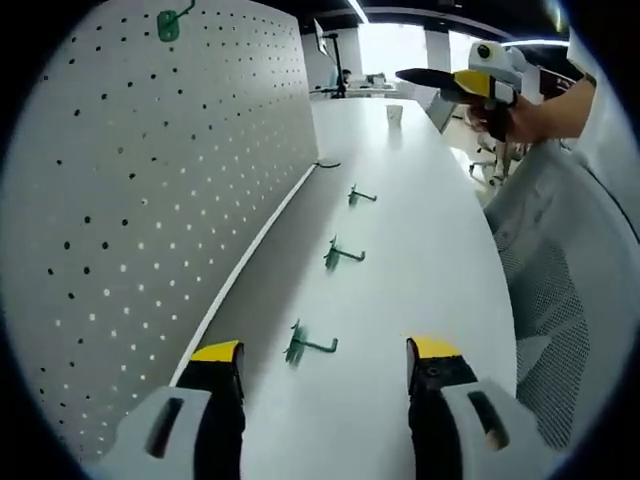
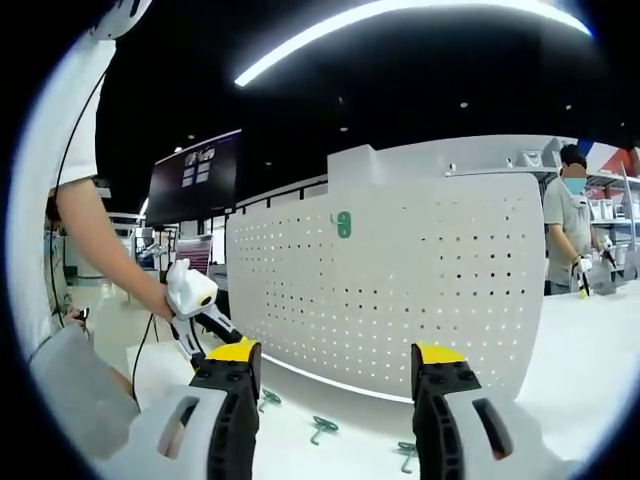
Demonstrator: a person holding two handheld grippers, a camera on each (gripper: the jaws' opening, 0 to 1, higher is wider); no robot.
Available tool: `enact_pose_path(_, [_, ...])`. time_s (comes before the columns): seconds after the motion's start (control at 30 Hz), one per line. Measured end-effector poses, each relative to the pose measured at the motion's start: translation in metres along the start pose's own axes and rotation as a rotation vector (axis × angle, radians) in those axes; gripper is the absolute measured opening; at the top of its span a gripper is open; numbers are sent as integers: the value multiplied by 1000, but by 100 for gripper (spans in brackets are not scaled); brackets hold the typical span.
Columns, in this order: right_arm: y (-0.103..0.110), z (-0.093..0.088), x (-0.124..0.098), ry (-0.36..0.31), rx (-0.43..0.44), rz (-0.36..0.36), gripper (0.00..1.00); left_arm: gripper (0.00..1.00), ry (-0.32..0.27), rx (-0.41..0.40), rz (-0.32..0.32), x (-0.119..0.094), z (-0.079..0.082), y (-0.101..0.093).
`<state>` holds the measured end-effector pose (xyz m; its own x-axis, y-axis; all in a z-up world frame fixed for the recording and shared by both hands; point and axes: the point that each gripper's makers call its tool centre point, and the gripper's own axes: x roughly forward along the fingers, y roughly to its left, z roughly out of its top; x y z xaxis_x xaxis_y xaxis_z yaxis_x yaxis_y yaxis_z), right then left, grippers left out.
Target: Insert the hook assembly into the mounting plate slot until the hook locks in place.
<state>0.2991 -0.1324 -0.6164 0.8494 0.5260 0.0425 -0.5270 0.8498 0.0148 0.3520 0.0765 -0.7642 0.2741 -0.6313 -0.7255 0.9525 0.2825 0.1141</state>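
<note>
The left gripper point(image 1: 325, 365) is held with jaws apart and empty above the table point(image 1: 430, 250). Three green hooks point(image 1: 308, 346) are laid in a row on the table beside the pegboard point(image 1: 150, 200). A fourth hook point(image 1: 168, 24), partly cut off, is mounted high on the pegboard. The right gripper point(image 2: 337, 365), jaws likewise apart and empty, is raised facing the pegboard; hook detail there is indistinct.
</note>
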Motion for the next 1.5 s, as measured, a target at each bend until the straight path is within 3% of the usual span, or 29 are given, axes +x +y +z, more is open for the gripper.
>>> enact_pose_path(0.7, [0,-2,0,9,16,1,58,64,178,129,-124,37,-29,2])
enact_pose_path(1.3, [6,-5,2,15,21,25,57,64,284,177,-228,56,-40,5])
enact_pose_path(1.5, [4,-3,2,5,46,22,58,59,280,164,-246,59,-37,5])
